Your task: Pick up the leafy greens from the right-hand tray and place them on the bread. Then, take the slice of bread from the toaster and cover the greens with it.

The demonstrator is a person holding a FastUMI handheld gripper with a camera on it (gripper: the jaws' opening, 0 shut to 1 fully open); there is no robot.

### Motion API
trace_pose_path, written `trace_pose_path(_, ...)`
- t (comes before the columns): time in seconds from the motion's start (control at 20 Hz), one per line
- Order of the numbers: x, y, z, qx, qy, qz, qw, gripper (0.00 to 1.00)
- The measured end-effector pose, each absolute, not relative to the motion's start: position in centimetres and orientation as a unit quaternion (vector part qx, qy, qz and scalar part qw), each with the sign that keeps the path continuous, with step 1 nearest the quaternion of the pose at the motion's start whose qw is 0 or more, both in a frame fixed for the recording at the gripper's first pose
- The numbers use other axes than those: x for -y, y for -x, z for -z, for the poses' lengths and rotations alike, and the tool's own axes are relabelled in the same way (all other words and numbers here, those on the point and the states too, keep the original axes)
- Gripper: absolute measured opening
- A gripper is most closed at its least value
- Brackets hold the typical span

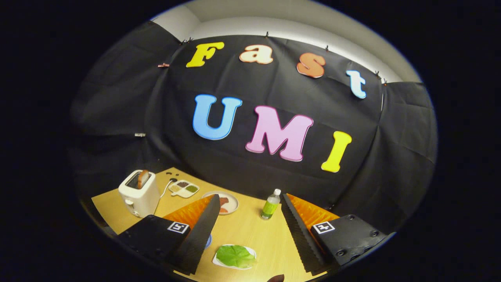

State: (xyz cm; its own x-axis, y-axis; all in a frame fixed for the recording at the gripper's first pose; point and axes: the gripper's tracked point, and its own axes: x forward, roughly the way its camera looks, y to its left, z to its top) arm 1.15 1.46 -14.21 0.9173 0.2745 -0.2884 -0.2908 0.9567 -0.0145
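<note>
Right now, gripper (250, 233) spread wide, holding nothing | leafy greens (235, 255) on tray (217, 261) between fingers | toaster (139, 194) beyond

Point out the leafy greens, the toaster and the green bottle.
leafy greens (235, 255), gripper view, middle of the leaf, between the open claw's fingers.
toaster (139, 197), gripper view, white side wall.
green bottle (270, 207), gripper view, green body under the cap.
</note>
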Motion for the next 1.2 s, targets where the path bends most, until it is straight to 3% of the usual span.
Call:
trace_pose_path(0.65,-3.1,-0.1,35.9,-0.309,0.084,-0.327,0.889,0.98)
trace_pose_path(1.2,-3.9,0.8,46.7,-0.421,0.116,-0.392,0.810,0.96)
